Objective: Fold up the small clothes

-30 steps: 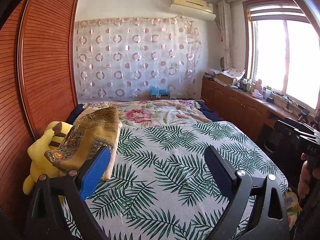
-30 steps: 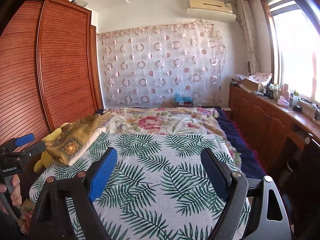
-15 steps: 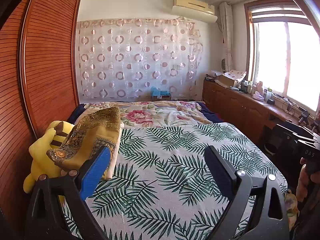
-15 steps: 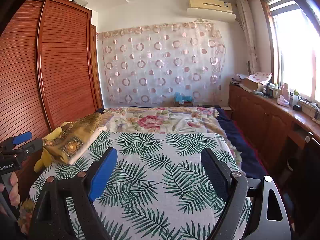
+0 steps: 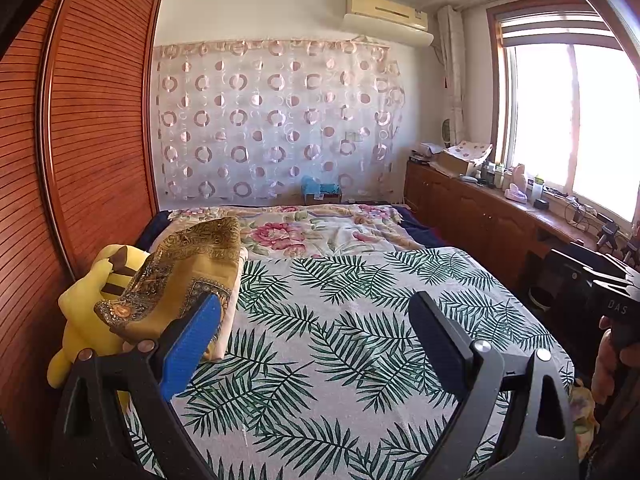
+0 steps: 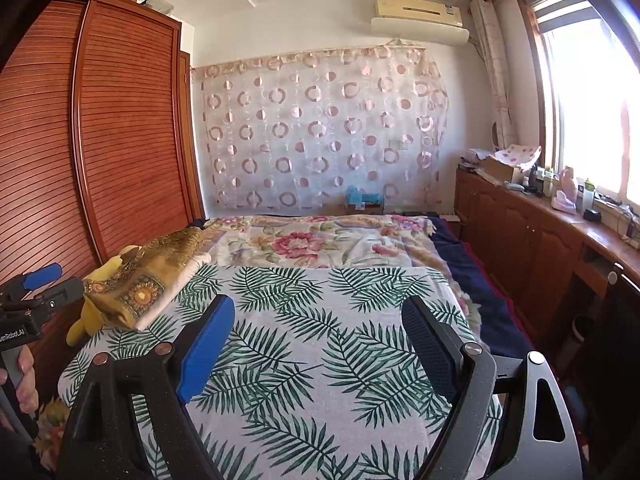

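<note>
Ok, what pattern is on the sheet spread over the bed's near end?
Green palm fronds on white sheet; clearest in the right wrist view.

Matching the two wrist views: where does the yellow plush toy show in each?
Left wrist: yellow plush toy at left edge, beside and partly under the gold patterned cloth.
Right wrist: lower left, mostly hidden under that cloth.
Shared landmark: air conditioner.

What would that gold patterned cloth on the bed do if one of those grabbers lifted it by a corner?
The gold patterned cloth would probably sag and unfold, since it already drapes limply over the yellow plush toy. It looks thin, so likely light. It lies on a white folded piece, which might shift along with it. Both the left gripper and right gripper stand open, holding nothing.
</note>
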### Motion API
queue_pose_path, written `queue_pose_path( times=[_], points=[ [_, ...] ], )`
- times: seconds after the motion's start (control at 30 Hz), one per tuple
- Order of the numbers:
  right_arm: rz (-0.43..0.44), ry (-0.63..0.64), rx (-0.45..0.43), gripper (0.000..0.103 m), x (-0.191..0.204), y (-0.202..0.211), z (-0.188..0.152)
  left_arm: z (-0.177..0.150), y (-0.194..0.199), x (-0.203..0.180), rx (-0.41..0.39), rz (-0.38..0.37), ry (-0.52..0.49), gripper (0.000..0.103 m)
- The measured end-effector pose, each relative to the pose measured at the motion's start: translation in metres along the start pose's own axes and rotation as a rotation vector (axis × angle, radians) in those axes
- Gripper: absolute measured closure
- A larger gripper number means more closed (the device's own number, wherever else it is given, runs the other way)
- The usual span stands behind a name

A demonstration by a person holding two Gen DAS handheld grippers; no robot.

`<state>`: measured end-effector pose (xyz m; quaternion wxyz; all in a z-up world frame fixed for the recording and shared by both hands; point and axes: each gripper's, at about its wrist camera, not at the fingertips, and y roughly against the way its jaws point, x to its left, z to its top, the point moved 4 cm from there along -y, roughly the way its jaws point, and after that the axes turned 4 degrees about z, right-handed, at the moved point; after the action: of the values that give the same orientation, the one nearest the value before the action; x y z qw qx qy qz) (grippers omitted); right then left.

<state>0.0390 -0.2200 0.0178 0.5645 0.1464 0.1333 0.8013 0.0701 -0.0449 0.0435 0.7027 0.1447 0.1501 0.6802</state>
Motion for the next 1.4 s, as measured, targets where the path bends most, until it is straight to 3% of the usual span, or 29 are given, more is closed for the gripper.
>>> queue_pose_path(
  times=[1.4],
  points=[
    [0.001,0.004,-0.004,0.016,-0.01,-0.0034,-0.0009,0.001,0.0024,-0.0003,-0.006,0.003,-0.002,0.008]
  ],
)
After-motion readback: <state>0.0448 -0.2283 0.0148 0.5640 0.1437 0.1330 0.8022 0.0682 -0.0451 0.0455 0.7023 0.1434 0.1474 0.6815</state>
